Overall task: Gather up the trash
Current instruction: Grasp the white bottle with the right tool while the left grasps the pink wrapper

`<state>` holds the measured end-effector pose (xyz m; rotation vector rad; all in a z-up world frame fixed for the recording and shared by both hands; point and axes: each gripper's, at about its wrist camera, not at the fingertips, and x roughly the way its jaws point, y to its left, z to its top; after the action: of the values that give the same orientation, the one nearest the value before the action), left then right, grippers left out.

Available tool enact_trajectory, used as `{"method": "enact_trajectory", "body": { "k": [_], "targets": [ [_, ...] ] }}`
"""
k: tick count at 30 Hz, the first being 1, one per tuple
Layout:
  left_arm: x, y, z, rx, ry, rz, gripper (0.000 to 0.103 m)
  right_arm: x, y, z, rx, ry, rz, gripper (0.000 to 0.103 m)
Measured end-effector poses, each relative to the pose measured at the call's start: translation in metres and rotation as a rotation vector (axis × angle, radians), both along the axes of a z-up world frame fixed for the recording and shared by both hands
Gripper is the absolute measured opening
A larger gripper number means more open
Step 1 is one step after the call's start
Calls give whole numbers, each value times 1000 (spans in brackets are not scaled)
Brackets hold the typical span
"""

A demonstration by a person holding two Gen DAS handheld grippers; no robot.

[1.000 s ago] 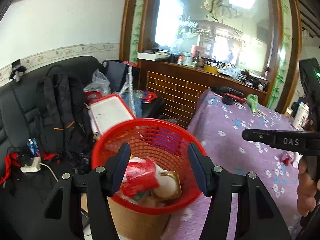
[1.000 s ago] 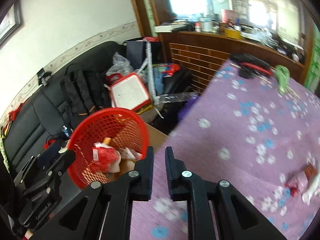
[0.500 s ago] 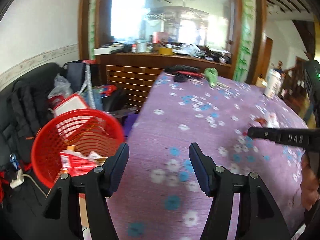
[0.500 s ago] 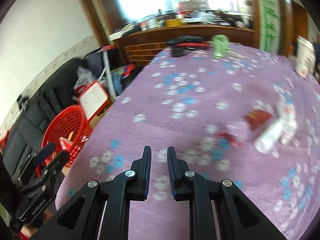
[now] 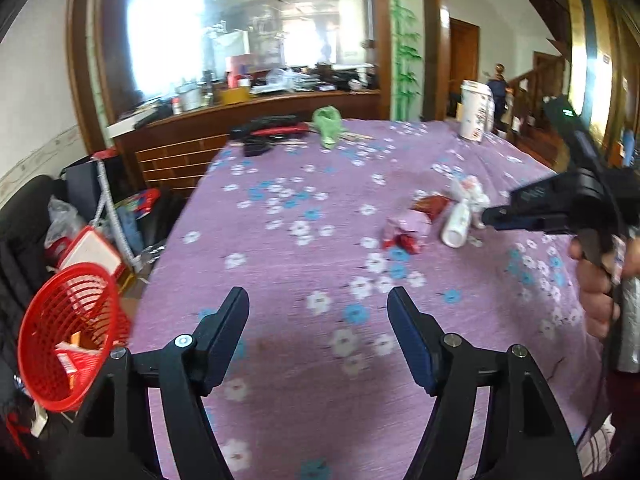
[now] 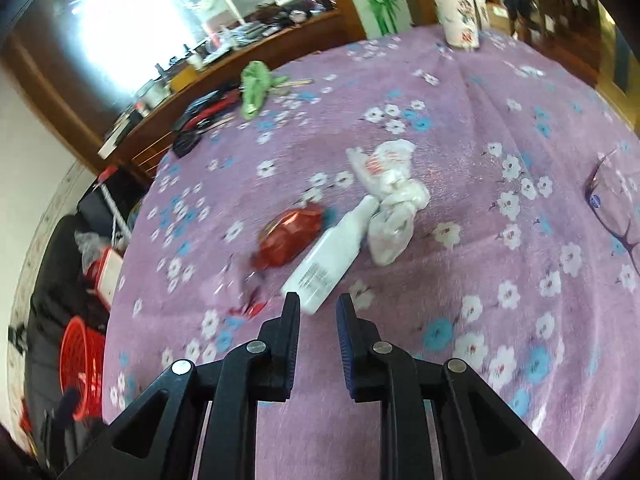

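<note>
Trash lies on the purple flowered tablecloth (image 6: 500,360): a white plastic bottle (image 6: 332,252), a red wrapper (image 6: 290,236), a crumpled white bag (image 6: 394,200) and small red scraps (image 6: 250,306). The bottle (image 5: 456,224), a pink wrapper (image 5: 410,224) and the white bag (image 5: 470,192) also show in the left wrist view. My right gripper (image 6: 318,308) is slightly open and empty, just short of the bottle's base. My left gripper (image 5: 318,316) is wide open and empty over bare cloth. The red mesh basket (image 5: 60,336) holding trash stands off the table's left edge.
A green bag (image 6: 256,86), black and red tools (image 6: 204,116) and a white floral tub (image 6: 460,4) sit at the table's far side. Glasses (image 6: 616,204) lie at the right. A black sofa with bags (image 5: 24,240) is beside the basket.
Both grippers swung right from the red basket to over the table. The right gripper came up close to the white bottle and its jaws opened a little.
</note>
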<state>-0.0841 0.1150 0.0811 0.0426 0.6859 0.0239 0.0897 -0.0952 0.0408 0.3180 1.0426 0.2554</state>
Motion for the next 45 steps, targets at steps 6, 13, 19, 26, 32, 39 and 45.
{"method": "enact_trajectory", "body": {
  "k": [6,13,19,26,32,39,45],
  "targets": [
    [24,-16,2,-30,51,-43,71,31,1,-17,9,59,-27,25],
    [67,-24,-2,-80,106,-51,75,47,14,-28,6,45,12,37],
    [103,-43,-15,-84,132,-68,75,45,20,-35,-45,-6,69,34],
    [139,-65,-37,-88,167,-96,75,40,3,-25,-38,-61,31,32],
    [155,-62,-55,-110,190,-95,61,40,2,-21,-33,-69,31,32],
    [164,-50,-73,-158,230,-91,37,32,5,-14,-38,-100,43,32],
    [157,-35,-65,-166,172,-50,32,18,15,-4,-68,-164,64,32]
  ]
}}
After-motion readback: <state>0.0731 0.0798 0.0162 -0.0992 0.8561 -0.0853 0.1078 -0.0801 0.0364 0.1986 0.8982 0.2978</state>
